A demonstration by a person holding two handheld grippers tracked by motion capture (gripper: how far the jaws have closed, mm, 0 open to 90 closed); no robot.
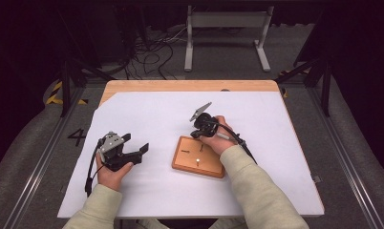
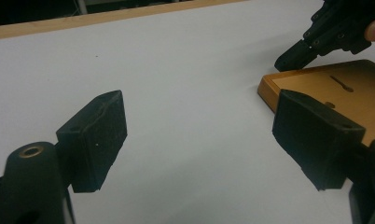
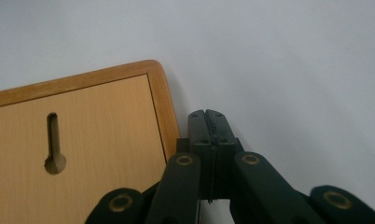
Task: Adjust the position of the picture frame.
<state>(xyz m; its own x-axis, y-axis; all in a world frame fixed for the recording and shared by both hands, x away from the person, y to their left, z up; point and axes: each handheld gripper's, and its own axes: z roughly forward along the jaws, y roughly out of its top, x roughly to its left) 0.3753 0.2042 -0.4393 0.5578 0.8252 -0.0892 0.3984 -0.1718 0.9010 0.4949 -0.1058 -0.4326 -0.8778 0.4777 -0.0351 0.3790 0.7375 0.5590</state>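
Wooden board [image 1: 198, 156] w/ keyhole slot [image 3: 54, 142] flat on white sheet, near table centre. R gripper [image 3: 207, 116] jaws pressed together, empty, tips just off board's far corner. L gripper [image 2: 199, 135] jaws wide, nothing between, parked left of board. Board not gripped yet; work looks barely begun.

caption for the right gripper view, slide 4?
Right tool, jaws shut and empty, poised just off the corner of the wooden board with its keyhole slot.

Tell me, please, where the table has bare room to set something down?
Free: the white sheet behind the left gripper, and the strip right of the board. Crowded: the board's far corner, where the shut right gripper sits.
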